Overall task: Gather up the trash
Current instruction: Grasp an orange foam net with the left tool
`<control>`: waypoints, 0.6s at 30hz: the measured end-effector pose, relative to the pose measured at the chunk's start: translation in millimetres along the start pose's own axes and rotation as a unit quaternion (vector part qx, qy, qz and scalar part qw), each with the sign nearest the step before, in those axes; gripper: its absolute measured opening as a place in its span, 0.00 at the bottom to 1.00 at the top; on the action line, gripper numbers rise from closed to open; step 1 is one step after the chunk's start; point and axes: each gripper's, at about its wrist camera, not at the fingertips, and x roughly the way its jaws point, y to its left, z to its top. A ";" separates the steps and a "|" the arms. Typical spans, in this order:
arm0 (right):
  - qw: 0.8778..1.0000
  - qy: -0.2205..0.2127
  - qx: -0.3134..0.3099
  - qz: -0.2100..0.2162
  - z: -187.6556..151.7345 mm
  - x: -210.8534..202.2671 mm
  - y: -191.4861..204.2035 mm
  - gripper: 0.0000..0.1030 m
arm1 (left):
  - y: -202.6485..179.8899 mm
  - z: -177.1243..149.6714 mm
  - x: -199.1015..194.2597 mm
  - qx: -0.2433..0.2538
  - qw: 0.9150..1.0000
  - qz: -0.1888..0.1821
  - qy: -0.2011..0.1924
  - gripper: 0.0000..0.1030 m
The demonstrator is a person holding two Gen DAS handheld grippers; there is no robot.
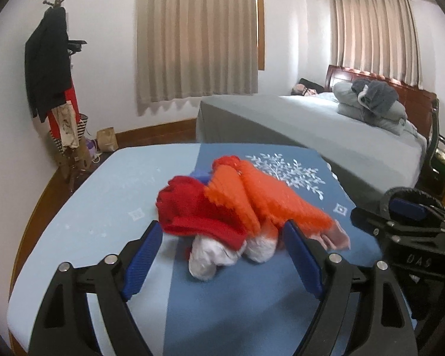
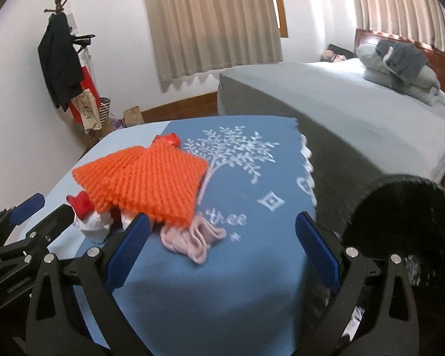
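Approach stage of the pickup, by the look of it. Left hand-held gripper (image 1: 222, 246) spread wide, low in the left wrist frame, pads flanking the near end of the trash pile (image 1: 237, 204) but pinching nothing. Right hand-held gripper (image 2: 222, 246) likewise spread, empty, low in its own frame, with only blue cloth between the pads. Pile at centre of the bench (image 1: 103, 195): orange mesh netting (image 2: 145, 181) on top, red netting (image 1: 192, 207) at left, white crumpled wads (image 1: 210, 258) underneath, pink crumpled piece (image 2: 192, 240) at the near right corner. Black bin (image 2: 400, 222) at lower right of the right wrist frame, mouth tilted toward the camera, just beside the bench edge.

To do it well: best to lower over one layer rather than the whole heap, close on a fold of netting rather than a flat face, since open mesh likely slips and snags; pink piece probably the easy first catch for the right side.

Hard to make out: motion blur over netting and wads; material of the wads unclear; small blue item (image 1: 201, 175) behind the pile unidentifiable; bin contents dark.
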 end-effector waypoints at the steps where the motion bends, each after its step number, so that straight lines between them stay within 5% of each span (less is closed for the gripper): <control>1: 1.000 -0.001 -0.006 0.000 2.7 2.0 2.5 0.92 | 2.1 3.2 2.0 -0.002 1.000 -0.001 -0.002 0.77; 11: 1.000 -0.005 -0.003 -0.013 15.7 7.2 -6.6 0.91 | 2.0 18.4 32.4 -0.001 1.000 -0.021 0.006 0.57; 18: 1.000 -0.003 -0.002 -0.002 24.7 17.2 -5.5 0.85 | 1.8 12.9 55.3 -0.018 0.997 -0.063 0.033 0.14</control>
